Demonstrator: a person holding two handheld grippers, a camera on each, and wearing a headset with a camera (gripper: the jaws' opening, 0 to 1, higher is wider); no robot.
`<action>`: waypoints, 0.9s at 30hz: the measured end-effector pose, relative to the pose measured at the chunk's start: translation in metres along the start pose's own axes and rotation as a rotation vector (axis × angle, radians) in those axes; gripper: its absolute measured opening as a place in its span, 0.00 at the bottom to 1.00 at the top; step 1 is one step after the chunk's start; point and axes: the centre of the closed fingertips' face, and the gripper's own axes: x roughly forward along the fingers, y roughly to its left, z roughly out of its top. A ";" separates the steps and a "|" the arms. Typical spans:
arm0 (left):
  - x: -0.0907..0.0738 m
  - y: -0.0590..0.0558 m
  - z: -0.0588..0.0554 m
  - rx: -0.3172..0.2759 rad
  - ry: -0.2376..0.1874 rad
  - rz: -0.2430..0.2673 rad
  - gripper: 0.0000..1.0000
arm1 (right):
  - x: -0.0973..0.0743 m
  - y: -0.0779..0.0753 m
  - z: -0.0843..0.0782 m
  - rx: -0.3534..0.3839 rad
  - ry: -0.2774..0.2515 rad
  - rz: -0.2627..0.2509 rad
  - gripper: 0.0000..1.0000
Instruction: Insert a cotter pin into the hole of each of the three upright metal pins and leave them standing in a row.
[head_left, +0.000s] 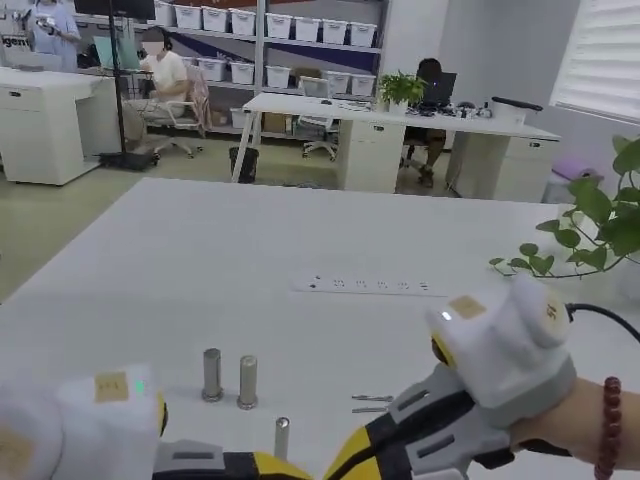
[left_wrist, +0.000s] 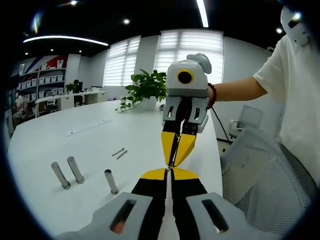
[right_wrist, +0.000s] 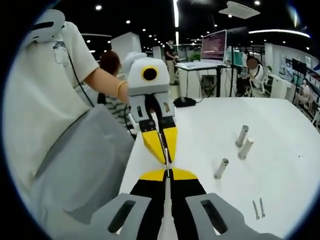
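With nothing inserted yet, left gripper (left_wrist: 170, 173) and right gripper (left_wrist: 173, 159), fingers pressed together near the metal pins (left_wrist: 75, 170), must next thread a cotter pin (left_wrist: 119, 152).

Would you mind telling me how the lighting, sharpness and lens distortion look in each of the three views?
Head view: soft, even light; the three metal pins are fairly sharp, the nearest bottom edge blurred. Left gripper view: fisheye curves the ceiling lights and the blinds glare brightly. Right gripper view: same curving, darker ceiling, cotter pins tiny but distinguishable.
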 end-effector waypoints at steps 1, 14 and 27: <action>0.000 0.000 0.000 -0.008 -0.001 0.000 0.00 | 0.000 -0.001 -0.001 -0.003 0.006 -0.004 0.04; -0.001 0.031 -0.014 -0.016 0.015 0.153 0.18 | -0.003 -0.022 -0.017 -0.050 0.151 -0.093 0.04; 0.003 0.070 -0.034 -0.052 0.061 0.311 0.21 | 0.001 -0.057 -0.035 -0.050 0.259 -0.166 0.04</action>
